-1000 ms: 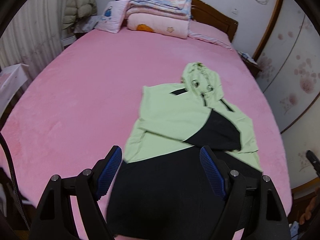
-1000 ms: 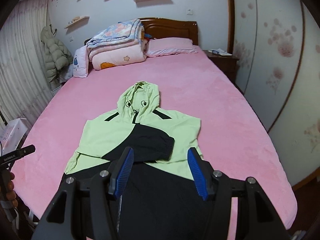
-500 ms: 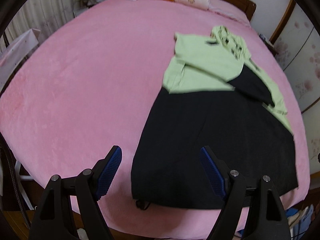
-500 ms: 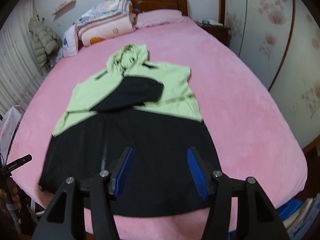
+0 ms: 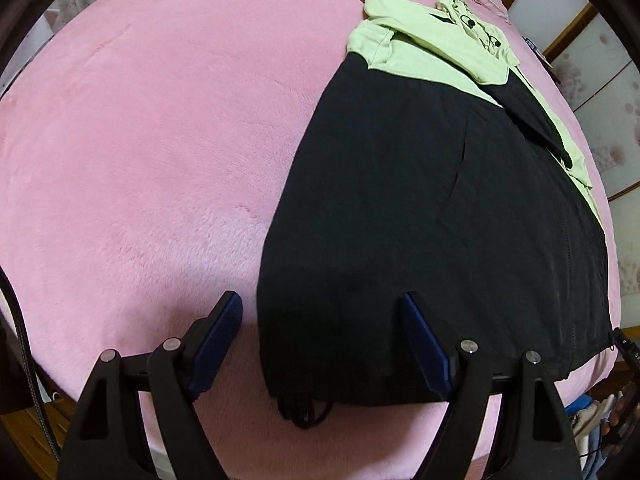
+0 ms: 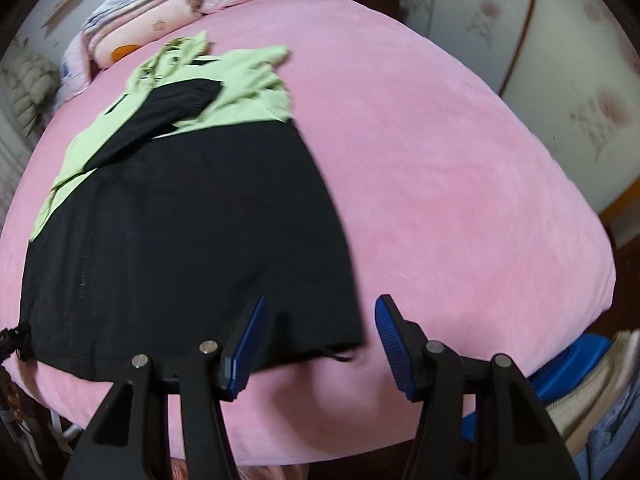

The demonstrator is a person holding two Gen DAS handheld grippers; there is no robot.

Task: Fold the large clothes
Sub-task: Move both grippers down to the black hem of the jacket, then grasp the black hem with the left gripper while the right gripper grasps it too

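A black and light-green hooded jacket (image 5: 420, 208) (image 6: 180, 216) lies flat on the pink bed (image 5: 140, 160) (image 6: 440, 160), sleeves folded over its chest, hood pointing to the headboard. My left gripper (image 5: 322, 316) hangs open low above the hem's left corner, whose edge and drawstring sit between the blue pads (image 5: 224, 328) without touching them. In the right wrist view my right gripper (image 6: 320, 320) is open too, straddling the hem's right corner, with the left pad (image 6: 248, 344) over the black cloth and the other over the pink cover.
Folded quilts and pillows (image 6: 136, 20) are stacked by the wooden headboard. A puffy coat (image 6: 24, 80) hangs at the left wall. Beyond the bed's foot lie blue and beige cloths (image 6: 580, 372). A black cable (image 5: 20, 340) runs along the bed's left side.
Both grippers have come down and tipped toward the bed's foot. The jacket's black hem now fills the lower views, with each gripper over one hem corner. Jaw width is unchanged.
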